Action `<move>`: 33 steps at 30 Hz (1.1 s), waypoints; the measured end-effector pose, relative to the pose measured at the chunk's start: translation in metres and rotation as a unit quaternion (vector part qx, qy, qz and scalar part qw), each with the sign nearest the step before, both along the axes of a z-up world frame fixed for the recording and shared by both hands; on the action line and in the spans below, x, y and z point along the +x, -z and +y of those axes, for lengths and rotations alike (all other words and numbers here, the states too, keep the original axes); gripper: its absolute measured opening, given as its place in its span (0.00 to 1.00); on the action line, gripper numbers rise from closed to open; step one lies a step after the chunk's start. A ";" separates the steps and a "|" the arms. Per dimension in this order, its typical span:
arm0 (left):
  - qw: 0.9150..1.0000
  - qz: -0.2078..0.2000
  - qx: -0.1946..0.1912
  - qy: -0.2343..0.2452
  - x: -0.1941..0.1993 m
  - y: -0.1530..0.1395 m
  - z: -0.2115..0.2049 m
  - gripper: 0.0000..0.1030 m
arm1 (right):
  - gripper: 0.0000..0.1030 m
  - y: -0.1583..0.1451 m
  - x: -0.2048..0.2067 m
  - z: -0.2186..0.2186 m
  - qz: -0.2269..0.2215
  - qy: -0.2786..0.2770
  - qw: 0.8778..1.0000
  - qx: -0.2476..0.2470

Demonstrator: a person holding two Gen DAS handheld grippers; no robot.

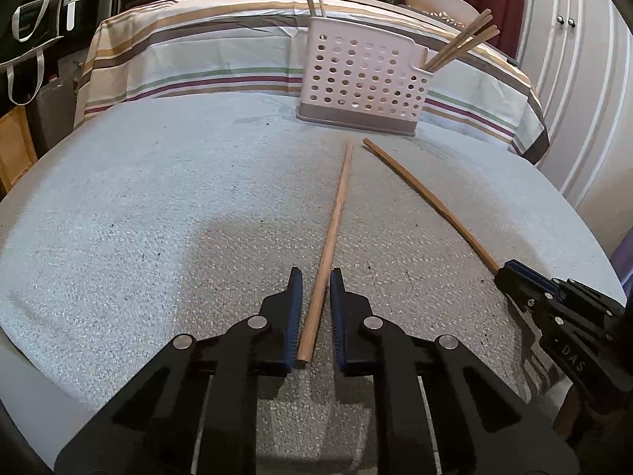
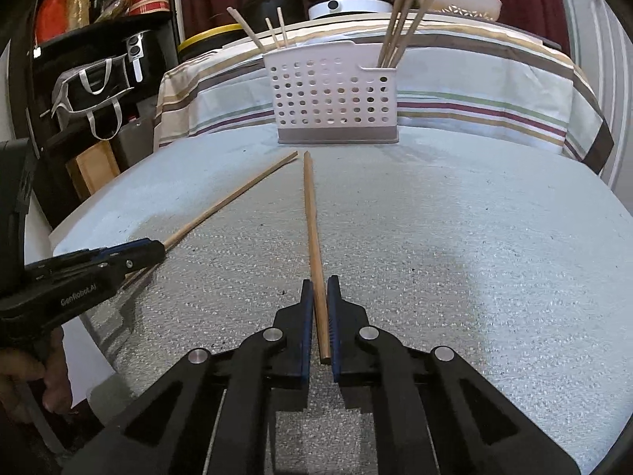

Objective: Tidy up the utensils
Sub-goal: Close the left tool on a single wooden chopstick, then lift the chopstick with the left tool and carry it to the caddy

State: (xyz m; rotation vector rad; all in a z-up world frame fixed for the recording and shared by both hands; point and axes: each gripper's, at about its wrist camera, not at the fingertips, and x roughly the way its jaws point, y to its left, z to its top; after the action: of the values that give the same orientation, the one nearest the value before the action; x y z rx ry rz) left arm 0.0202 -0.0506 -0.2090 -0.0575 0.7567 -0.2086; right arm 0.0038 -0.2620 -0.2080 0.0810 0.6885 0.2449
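A: Left wrist view has the left gripper [image 1: 316, 277] with its jaws drawn in around the near end of a long light-brown wooden chopstick [image 1: 334, 229]; a sliver of daylight shows on either side, so the pads look barely seated, if at all. That stick lies on the pale foam-covered worktop [image 1: 138, 217], its far tip pointing at the white perforated plastic utensil caddy [image 1: 362, 79].

B: And the right gripper [image 2: 319, 283]?

A: Its jaws are pressed onto the tail of a second, darker wooden chopstick [image 2: 314, 229], also flat on the worktop, tip just short of the caddy.

B: So what could go wrong?

A: Both grips sit at the very end of a long thin rod. On lifting, the far end would likely droop or swing, and the left one could slide out if the pinch is loose.

B: And at the caddy?

A: Other chopsticks [image 2: 399, 19] already lean in the right compartment; a wobbling tip may knock them, or miss the opening and nudge the light caddy.
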 end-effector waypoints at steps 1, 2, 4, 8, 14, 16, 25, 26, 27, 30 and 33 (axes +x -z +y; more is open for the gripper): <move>1.000 -0.004 0.001 0.002 -0.002 0.000 -0.001 0.18 | 0.08 0.000 0.000 -0.001 0.001 -0.002 1.000 0.003; 1.000 -0.007 0.002 0.003 -0.004 0.001 -0.002 0.19 | 0.08 0.000 0.001 -0.001 0.001 -0.002 1.000 0.004; 1.000 -0.011 -0.001 0.005 -0.005 0.001 -0.002 0.19 | 0.08 0.000 -0.001 -0.002 -0.001 -0.003 1.000 0.005; 1.000 -0.016 -0.011 0.007 -0.008 0.002 0.002 0.18 | 0.08 0.001 -0.004 -0.003 -0.006 -0.006 1.000 0.002; 1.000 -0.014 -0.027 0.007 -0.009 0.003 0.007 0.07 | 0.07 0.002 -0.008 -0.005 -0.013 -0.003 1.000 0.008; 0.999 -0.013 -0.028 0.008 -0.008 0.003 0.007 0.06 | 0.07 0.000 -0.009 -0.007 -0.017 0.000 1.000 0.009; 0.999 -0.038 -0.021 0.015 -0.011 -0.008 0.004 0.06 | 0.07 -0.010 -0.013 -0.009 -0.044 0.008 0.999 0.007; 0.999 -0.042 -0.020 0.015 -0.012 -0.010 0.004 0.06 | 0.07 -0.011 -0.013 -0.009 -0.046 0.009 0.999 0.007; 0.999 -0.047 -0.018 0.015 -0.013 -0.012 0.004 0.06 | 0.07 -0.012 -0.013 -0.009 -0.047 0.009 0.999 0.008; 0.998 -0.065 -0.011 0.017 -0.015 -0.019 0.003 0.06 | 0.07 -0.018 -0.015 -0.008 -0.059 0.010 0.998 0.008; 0.996 -0.087 -0.002 0.019 -0.017 -0.028 0.002 0.06 | 0.07 -0.027 -0.017 -0.009 -0.073 0.011 0.997 0.007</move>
State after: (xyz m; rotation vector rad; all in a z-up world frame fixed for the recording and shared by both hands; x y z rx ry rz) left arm 0.0029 -0.0486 -0.1811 -0.0277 0.5834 -0.2479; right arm -0.0135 -0.2705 -0.1806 0.0828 0.5404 0.2324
